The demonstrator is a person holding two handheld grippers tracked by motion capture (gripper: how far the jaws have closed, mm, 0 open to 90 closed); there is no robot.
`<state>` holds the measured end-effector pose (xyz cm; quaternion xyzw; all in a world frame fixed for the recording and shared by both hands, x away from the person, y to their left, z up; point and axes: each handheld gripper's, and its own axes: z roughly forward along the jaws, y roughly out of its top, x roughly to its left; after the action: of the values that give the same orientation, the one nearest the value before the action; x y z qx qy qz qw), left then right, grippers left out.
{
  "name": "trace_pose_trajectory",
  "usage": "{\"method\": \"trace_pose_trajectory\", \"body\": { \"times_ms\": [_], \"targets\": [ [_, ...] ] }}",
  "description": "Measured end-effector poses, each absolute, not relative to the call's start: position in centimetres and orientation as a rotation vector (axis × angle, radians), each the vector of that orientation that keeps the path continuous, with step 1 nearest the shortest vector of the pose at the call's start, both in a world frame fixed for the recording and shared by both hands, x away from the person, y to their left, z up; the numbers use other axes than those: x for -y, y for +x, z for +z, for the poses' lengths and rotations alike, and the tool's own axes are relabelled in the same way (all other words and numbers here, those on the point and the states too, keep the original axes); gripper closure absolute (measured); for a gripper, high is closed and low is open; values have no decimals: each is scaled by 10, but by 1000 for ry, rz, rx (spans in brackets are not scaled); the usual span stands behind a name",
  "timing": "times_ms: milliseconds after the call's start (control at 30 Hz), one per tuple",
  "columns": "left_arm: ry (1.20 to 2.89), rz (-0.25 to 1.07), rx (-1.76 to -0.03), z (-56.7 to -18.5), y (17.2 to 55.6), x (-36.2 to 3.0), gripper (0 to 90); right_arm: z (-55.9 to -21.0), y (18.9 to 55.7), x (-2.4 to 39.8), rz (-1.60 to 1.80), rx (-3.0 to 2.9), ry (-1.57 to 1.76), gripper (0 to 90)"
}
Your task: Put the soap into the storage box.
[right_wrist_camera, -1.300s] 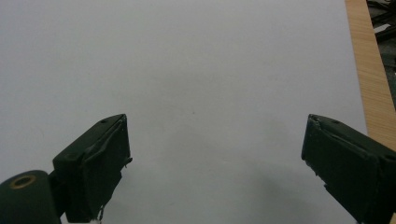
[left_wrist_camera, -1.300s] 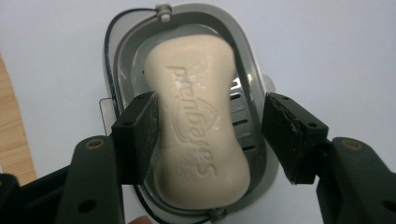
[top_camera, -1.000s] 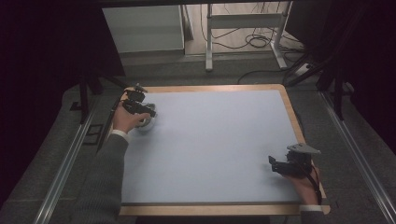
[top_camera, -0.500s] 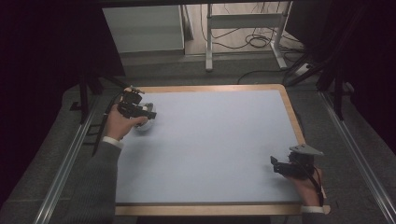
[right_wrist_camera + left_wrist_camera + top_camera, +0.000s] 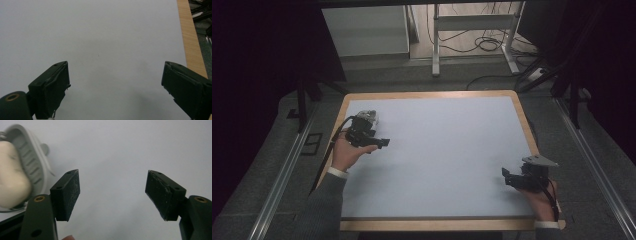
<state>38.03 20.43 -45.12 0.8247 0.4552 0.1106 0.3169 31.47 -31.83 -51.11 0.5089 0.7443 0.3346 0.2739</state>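
At table's left edge: left gripper (image 5: pixel 383 143) has pulled back from soap dish (image 5: pixel 370 116), jaws just opened, nothing between. Dish looks delivered. Right gripper (image 5: pixel 507 177) idle, jaws apart.

We see a grey soap dish (image 5: pixel 32 162) at about nine o'clock in the left gripper view, oval and ribbed inside, lying flat on the pale table. A cream bar of soap (image 5: pixel 11 182) rests in it, blurred. From the high view the dish (image 5: pixel 369 116) sits at ten o'clock, near the far left corner.
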Motion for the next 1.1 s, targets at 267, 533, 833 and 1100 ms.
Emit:
{"method": "trace_pose_trajectory", "body": {
  "times_ms": [267, 533, 833, 1100],
  "targets": [
    [2163, 299, -1178, -469, 356, -200, 276, -511, 315, 318, 892, -2008, 1363, 77],
    [2130, 261, -1187, -494, 334, -204, 272, -511, 314, 318, 895, -2004, 1358, 78],
    [2093, 213, -1204, -515, 327, -207, 268, -512, 314, 318, 884, -2005, 1357, 79],
    [2066, 221, -1211, -514, 327, -209, 262, -510, 314, 318, 884, -1999, 1353, 79]
  ]
}}
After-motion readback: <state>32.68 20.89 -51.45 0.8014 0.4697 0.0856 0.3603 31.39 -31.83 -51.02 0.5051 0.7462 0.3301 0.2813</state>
